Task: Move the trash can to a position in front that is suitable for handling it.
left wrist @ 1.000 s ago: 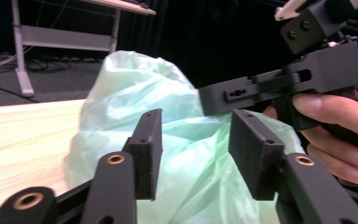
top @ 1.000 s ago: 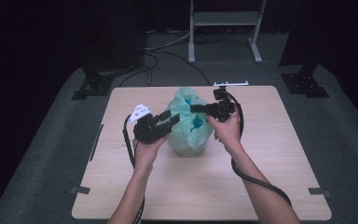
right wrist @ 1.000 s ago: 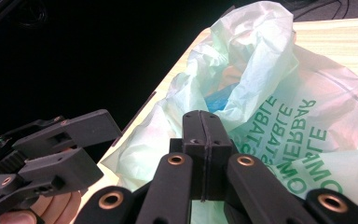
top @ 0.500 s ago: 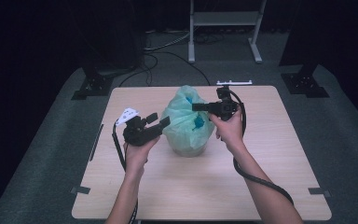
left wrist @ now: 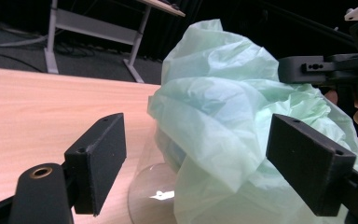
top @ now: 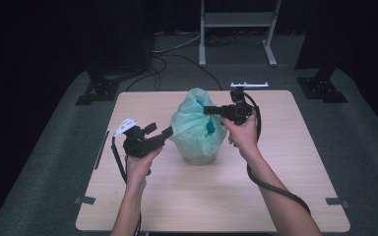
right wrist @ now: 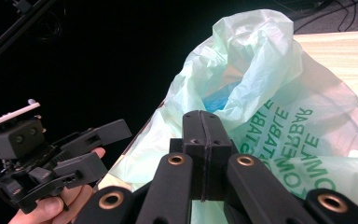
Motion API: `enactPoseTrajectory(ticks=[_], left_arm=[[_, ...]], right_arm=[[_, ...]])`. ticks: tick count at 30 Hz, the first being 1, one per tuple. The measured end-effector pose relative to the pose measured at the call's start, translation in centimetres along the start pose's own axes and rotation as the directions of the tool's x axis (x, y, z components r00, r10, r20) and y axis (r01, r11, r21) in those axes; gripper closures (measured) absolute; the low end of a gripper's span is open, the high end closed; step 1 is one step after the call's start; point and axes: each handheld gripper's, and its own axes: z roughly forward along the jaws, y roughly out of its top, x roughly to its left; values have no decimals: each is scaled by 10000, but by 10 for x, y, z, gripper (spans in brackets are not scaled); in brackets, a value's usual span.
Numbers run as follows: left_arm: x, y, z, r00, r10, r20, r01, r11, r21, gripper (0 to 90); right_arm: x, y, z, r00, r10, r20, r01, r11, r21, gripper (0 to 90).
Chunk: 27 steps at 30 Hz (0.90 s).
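centrally, green bag [top: 197, 125] lining clear container [left wrist: 151, 193], blue item [top: 209, 129] inside

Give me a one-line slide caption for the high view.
Right gripper pinches the green plastic bag over a clear container while the left gripper, jaws just opened, sits beside it on the wooden table.

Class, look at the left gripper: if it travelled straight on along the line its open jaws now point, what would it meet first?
Most likely the green plastic bag: the left gripper, whose jaws have just been opening with nothing between them, points straight at its crumpled side. How far off it lies is hard to judge.
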Motion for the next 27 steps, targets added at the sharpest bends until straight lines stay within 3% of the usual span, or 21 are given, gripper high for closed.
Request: enactPoseTrajectory(ticks=[4,6,14,27], left_arm=[[4,0,-5,10000,49,-44,-49,10000,-70,172],[7,0,-8,10000,6,-97,-7,10000,-94,126],[20,-3,-19,9995,-203,-223,201,9997,-104,101],[18,-7,-14,9997,-199,-105,199,9998,-38,99]], right_arm=[[3,1,-1,10000,-38,-51,38,10000,-25,900],[4,1,-2,10000,-66,-67,65,10000,-66,900],[7,2,-18,9998,-139,-162,132,9992,-389,900],[8,11,-32,9995,-5,-307,-18,9973,-730,900]])
